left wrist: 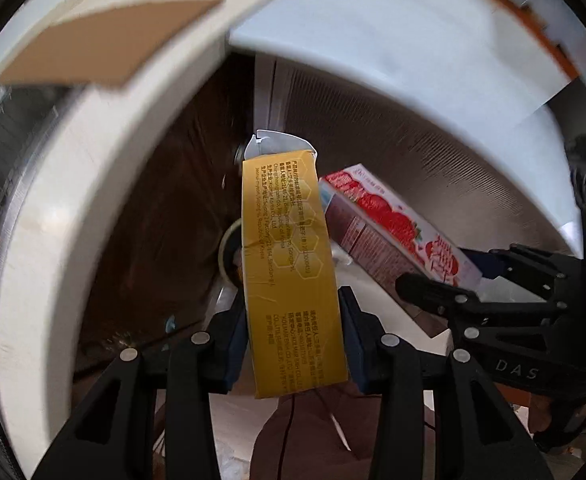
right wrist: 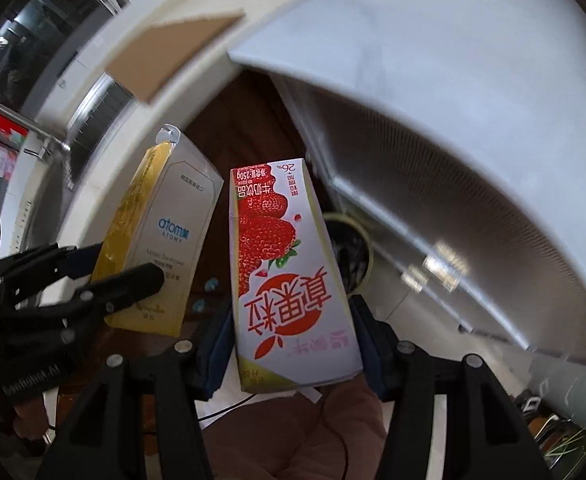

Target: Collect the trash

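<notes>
Yellow Atomy box [right wrist: 161,240] | strawberry milk carton [right wrist: 289,276], 250g | both gripped

A lived-in room of a home, seen blurred from above

A white table [left wrist: 45,240] curves round the left with a flat piece of brown cardboard [left wrist: 105,44] lying on it, and a pale grey ribbed cabinet or appliance front [left wrist: 393,152] stands on the right under a white top. Dark brown wood floor [left wrist: 165,208] shows between them. A small round bin [right wrist: 353,256] stands on that floor. Household packaging is on hand: a yellow product box [left wrist: 289,264] and a strawberry milk carton [right wrist: 285,276]. A metal rail [right wrist: 21,120] and dark window-like panes show at the far left of the right wrist view.
</notes>
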### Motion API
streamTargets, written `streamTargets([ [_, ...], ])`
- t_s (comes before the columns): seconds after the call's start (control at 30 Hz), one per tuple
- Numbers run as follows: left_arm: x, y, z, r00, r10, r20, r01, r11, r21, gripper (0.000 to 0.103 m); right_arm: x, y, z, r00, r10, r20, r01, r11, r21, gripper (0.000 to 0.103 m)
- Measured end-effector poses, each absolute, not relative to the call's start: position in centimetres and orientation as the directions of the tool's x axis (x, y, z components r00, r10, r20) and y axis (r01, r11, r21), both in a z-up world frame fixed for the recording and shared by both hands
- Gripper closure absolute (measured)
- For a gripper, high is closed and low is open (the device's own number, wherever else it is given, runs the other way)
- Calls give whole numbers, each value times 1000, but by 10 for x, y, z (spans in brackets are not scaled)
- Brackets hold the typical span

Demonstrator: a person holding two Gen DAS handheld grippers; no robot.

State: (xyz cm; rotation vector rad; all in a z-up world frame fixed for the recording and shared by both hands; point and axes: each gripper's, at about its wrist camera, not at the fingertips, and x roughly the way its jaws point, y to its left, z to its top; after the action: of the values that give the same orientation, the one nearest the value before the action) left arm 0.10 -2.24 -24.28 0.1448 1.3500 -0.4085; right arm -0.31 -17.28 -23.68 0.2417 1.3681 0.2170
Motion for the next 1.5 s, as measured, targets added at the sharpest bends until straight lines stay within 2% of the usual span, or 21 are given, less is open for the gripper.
streamTargets([
  [0.33,32,-21,-399,85,-130,-988,298,949,-100,63,29,-170,-406,33,277,-960,49,959,278,48],
  [0.53,66,-24,-475,71,-93,-993,318,946,-66,62,59,-165,-480,-4,265,-964,70,962,264,46],
  [0.6,76,-22,-490,82,-73,-994,324,945,-43,57,69,-164,-500,-14,270,-963,87,960,268,45],
  [0.73,92,-13,-510,73,-56,-996,308,951,-31,27,80,-165,-527,-13,260,-965,93,962,258,44],
  [0.77,94,-10,-512,71,-68,-995,303,952,-43,23,81,-165,-530,-11,262,-965,91,961,260,43],
  [0.83,96,-5,-515,65,-75,-995,304,951,-52,23,81,-164,-534,-10,274,-962,84,959,272,39],
  [0.93,99,-5,-516,64,-58,-996,322,946,-35,22,80,-158,-531,4,266,-964,67,962,265,38],
  [1.1,95,-6,-509,92,-49,-995,311,950,-18,9,76,-162,-517,34,257,-966,60,964,259,38],
  [1.3,75,-11,-471,109,-61,-992,303,953,-25,6,61,-169,-480,80,241,-967,28,969,244,38],
  [1.5,45,-18,-405,125,-84,-989,295,954,-44,5,37,-175,-418,110,240,-965,9,970,242,38],
])
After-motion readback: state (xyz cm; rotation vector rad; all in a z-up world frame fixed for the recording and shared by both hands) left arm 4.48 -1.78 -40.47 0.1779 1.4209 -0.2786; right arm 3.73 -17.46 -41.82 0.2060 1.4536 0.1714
